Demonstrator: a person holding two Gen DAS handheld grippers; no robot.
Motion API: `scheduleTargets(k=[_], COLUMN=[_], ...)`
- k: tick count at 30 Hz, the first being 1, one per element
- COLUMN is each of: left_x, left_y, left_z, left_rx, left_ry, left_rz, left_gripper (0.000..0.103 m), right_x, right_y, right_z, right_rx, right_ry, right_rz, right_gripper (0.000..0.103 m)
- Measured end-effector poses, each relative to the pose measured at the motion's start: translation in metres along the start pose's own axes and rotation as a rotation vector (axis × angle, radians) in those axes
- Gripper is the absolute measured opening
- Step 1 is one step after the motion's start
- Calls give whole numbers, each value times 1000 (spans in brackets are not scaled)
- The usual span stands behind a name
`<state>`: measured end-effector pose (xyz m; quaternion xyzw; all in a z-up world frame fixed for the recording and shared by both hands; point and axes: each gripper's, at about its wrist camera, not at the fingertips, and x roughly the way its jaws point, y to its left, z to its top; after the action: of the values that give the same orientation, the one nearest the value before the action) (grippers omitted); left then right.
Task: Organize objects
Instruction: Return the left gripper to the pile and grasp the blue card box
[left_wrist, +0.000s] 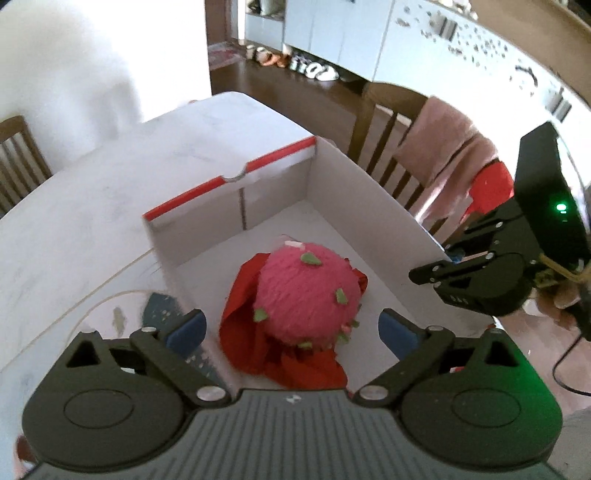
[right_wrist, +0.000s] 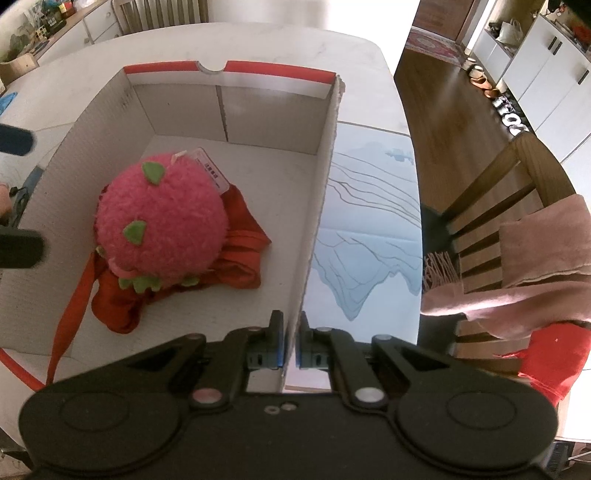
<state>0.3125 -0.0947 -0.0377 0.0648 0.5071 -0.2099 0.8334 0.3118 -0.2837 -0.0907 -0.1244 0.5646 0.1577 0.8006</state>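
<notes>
Two hand-held grippers | left wide, empty, above plush | right pinching box wall

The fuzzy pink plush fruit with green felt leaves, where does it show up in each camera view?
Left wrist view: fuzzy pink plush fruit sits centre, just ahead of the open fingers, on red cloth.
Right wrist view: it lies left of centre, inside the box.
Shared landmark: the white cardboard box's red-striped rim, with its notch.
</notes>
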Motion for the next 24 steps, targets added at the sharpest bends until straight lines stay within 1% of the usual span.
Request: scheduleTargets(k=[7,12,15,18,24], left_x=[-39,-67,-82,-91,-96], left_y=[26,49,64,76,97], left_z=[-25,-46,-60,-74,-111], left_rx=[-66,-123,-166,-188,-229], left_ry=[-43,-75,-90,-90,-62], left_rz=[35,87,90,121,149], left_gripper=[102,102,102,102,102], right_x=[0,0,0,0,0], right_y=[1,2,2,2,2], right_z=[0,1,1,1,1], right_rx=[-5,-6,-5,-2,2], right_ry=[4,6,7,7,9], right_rz=[-7,-11,-12,-14,-17], right_gripper=[5,5,5,5,5])
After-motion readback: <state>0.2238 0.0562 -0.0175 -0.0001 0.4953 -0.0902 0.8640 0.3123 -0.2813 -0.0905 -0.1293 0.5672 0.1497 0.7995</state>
